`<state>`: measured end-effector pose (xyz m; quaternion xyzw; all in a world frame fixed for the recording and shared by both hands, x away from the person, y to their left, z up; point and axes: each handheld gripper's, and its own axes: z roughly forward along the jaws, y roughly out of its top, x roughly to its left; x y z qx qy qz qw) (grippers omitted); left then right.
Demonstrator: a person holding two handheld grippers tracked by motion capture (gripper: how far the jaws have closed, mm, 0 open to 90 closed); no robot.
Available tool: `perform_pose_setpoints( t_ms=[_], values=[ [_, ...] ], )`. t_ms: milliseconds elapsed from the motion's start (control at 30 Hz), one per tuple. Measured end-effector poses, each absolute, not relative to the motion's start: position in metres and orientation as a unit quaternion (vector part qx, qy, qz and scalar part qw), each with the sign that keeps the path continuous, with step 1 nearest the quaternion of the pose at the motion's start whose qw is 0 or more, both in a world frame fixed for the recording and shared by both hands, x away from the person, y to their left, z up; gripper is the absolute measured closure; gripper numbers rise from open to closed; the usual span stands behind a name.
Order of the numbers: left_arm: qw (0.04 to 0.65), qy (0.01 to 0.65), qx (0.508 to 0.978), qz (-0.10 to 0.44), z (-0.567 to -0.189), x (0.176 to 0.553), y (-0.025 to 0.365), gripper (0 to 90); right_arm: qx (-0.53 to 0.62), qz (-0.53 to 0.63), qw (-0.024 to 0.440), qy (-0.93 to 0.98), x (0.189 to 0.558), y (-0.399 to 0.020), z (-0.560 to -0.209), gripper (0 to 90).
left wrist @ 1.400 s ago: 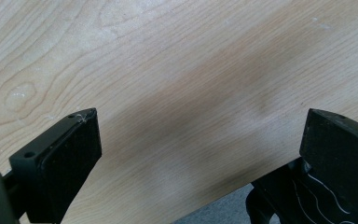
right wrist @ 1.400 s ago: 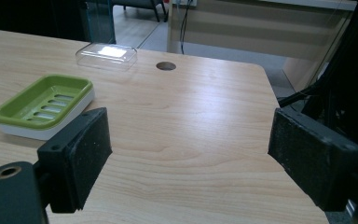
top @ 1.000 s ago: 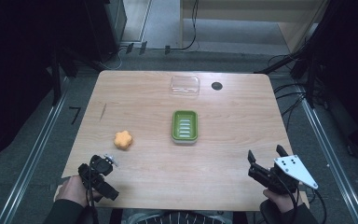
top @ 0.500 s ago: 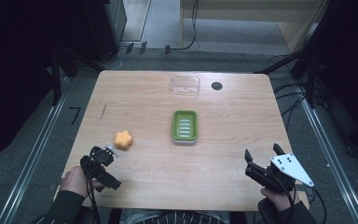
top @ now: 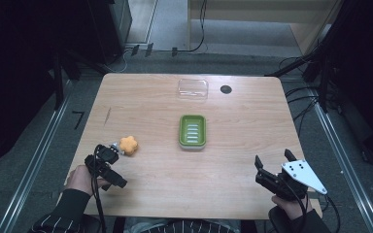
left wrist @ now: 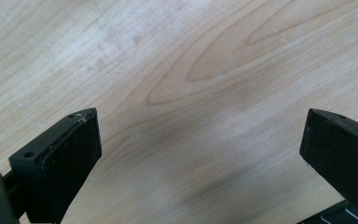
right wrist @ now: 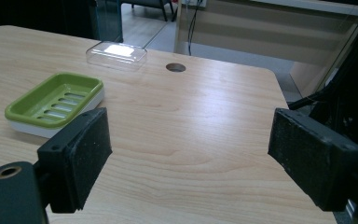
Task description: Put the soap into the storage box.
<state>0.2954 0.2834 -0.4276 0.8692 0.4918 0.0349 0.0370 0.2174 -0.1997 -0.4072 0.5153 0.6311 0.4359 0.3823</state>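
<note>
At lower left of the frame, the left claw (top: pixel 115 149) hovered jaws apart beside the orange soap (top: pixel 128 145) on the worktop (top: pixel 223 165), ungrasped; the green dish (top: pixel 193 131) waited at centre, the right claw (top: pixel 274 162) spread idle.

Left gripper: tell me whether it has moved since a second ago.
Yes. The left gripper has moved up the table toward the orange soap, now nearly touching it; jaws open.

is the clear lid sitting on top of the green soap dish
No, in the high view the clear lid lies on the table apart from the green soap dish, farther from the person.
</note>
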Motion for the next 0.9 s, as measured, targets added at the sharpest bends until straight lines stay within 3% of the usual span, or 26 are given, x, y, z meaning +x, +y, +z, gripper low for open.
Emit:
perform_pose_setpoints(
  t_ms=[900],
  values=[
    [0.079,0.489,0.867,0.049,-0.414,0.338,0.269,0.0,0.518,0.437,0.381,0.629,0.217,-0.200,-0.407,13.7]
  ],
)
